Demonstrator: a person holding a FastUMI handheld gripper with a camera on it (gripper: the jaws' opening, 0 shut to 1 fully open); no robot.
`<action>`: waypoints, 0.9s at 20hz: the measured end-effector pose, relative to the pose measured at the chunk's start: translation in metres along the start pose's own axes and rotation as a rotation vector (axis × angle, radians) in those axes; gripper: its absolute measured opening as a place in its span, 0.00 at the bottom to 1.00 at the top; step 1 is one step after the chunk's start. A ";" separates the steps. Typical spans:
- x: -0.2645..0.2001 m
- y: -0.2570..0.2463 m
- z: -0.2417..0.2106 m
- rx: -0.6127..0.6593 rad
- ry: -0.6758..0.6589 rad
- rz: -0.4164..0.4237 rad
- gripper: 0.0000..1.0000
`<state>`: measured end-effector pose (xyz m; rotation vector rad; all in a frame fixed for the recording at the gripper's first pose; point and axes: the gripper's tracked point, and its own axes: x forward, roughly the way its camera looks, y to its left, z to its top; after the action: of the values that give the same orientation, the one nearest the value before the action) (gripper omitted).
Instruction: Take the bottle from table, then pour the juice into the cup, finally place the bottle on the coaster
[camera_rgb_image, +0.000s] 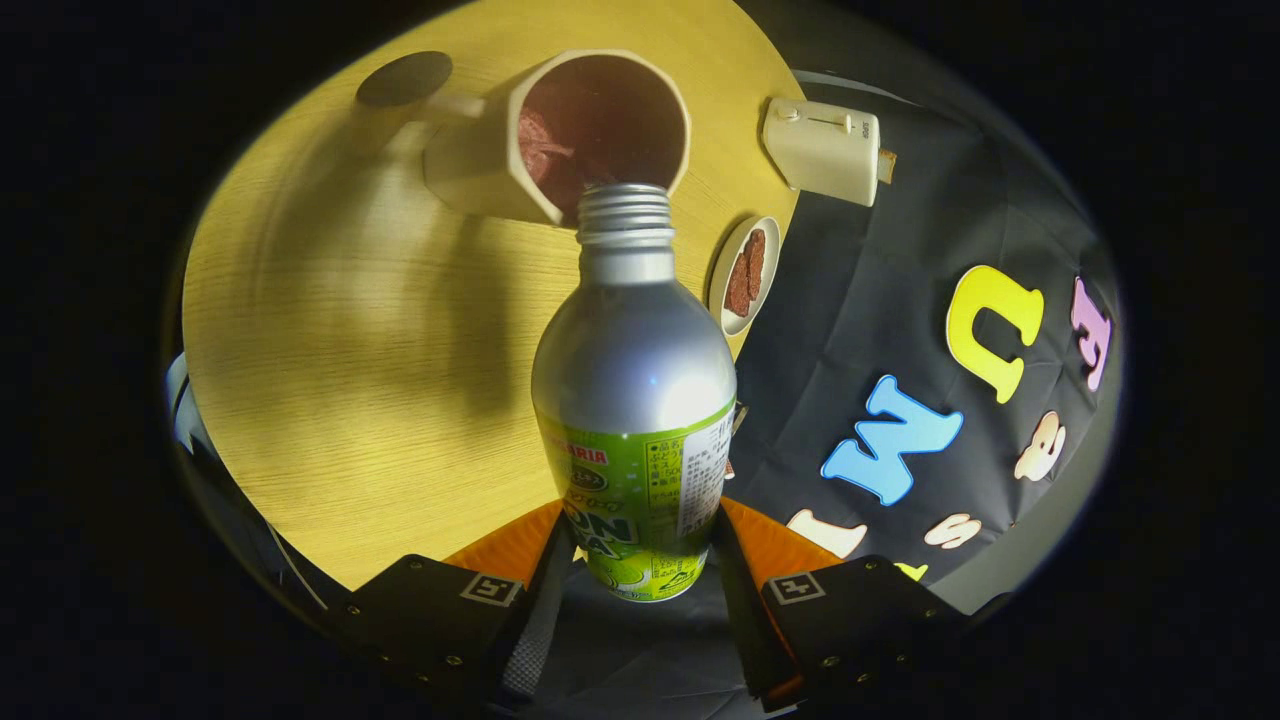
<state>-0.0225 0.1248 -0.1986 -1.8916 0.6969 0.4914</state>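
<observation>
Bottle axis: bottle (634, 400) runs lengthwise straight out from the gripper (640, 545), base between the fingers, open mouth pointing fwd at the cup (560, 135).
Bottle mouth: threaded neck, no cap on; its rim overlaps the cup's near lip in this view. Can't tell if they touch.
Bottle look: silver metal body w/ rounded shoulder, green label round the lower half, white text panel on one side. Bright glint on the shoulder.
Gripper: fingers closed in on the bottle's lower body, one each side, pressing on the label area; bottle held between them.
Cup: cream, faceted sides w/ side handle, opening faces the camera; dark reddish stuff inside.
Coaster: dark round coaster (404, 79) beyond the cup, on the handle side, just apart from it.
Table: round, light wood-grain table (340, 370); bottle's shadow falls across it.
Other: small plate (727, 285) w/ brown food, near table edge, beside the bottle neck. Cream toaster (822, 150) beyond the plate at the table's rim.
</observation>
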 end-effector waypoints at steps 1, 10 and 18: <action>-0.001 0.001 0.000 -0.004 0.000 0.002 0.75; -0.004 -0.006 -0.002 -0.034 0.014 0.003 0.74; -0.005 -0.010 -0.003 -0.064 0.030 0.018 0.74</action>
<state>-0.0193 0.1268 -0.1876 -1.9573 0.7261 0.5032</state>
